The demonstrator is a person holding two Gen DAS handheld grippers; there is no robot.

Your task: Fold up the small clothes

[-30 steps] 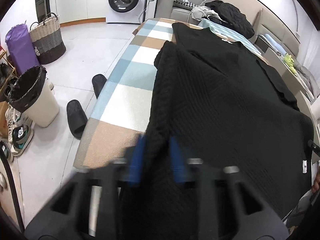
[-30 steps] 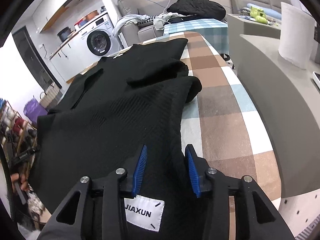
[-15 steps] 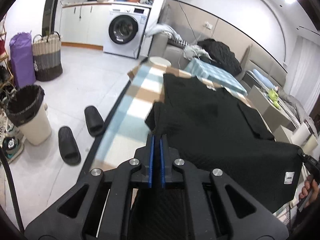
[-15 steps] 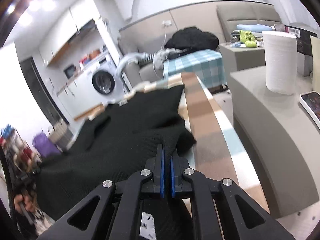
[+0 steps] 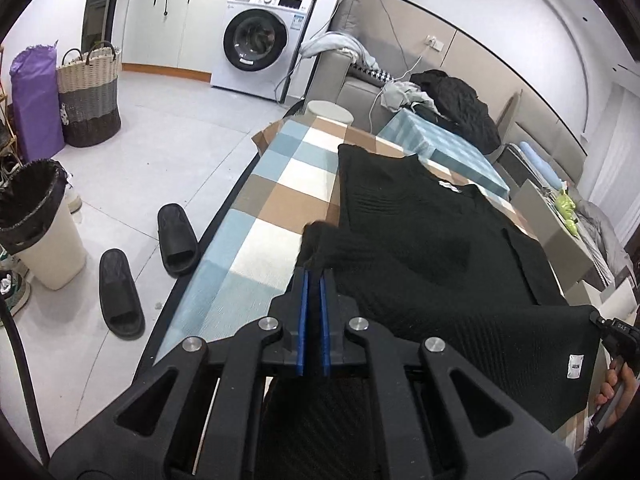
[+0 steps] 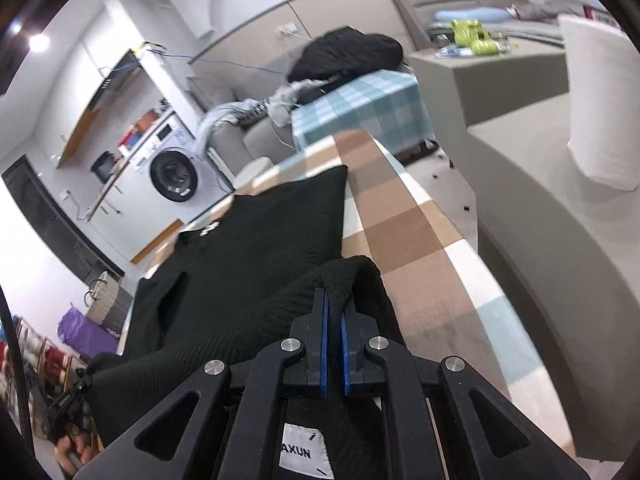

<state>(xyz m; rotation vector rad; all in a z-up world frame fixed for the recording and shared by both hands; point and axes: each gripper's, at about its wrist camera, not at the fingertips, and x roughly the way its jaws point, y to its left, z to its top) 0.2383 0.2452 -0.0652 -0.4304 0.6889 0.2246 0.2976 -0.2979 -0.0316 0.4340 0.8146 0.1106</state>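
Note:
A black knit sweater (image 5: 420,248) lies lengthwise on a checked tablecloth (image 5: 272,208), collar at the far end. My left gripper (image 5: 314,280) is shut on the sweater's near left hem corner and holds it above the table. My right gripper (image 6: 334,308) is shut on the near right hem corner of the sweater (image 6: 260,264), also lifted. The hem stretches between the two grippers, with a white label (image 5: 575,366) near the right corner. The right gripper (image 5: 616,336) shows at the far right in the left wrist view.
On the floor left of the table stand two black slippers (image 5: 176,236), a lined bin (image 5: 36,224), a woven basket (image 5: 90,96) and a washing machine (image 5: 256,44). A grey counter (image 6: 540,208) with a paper roll (image 6: 600,96) runs along the table's right side.
Both grippers have closed on the sweater's hem corners and risen, lifting the near end off the table.

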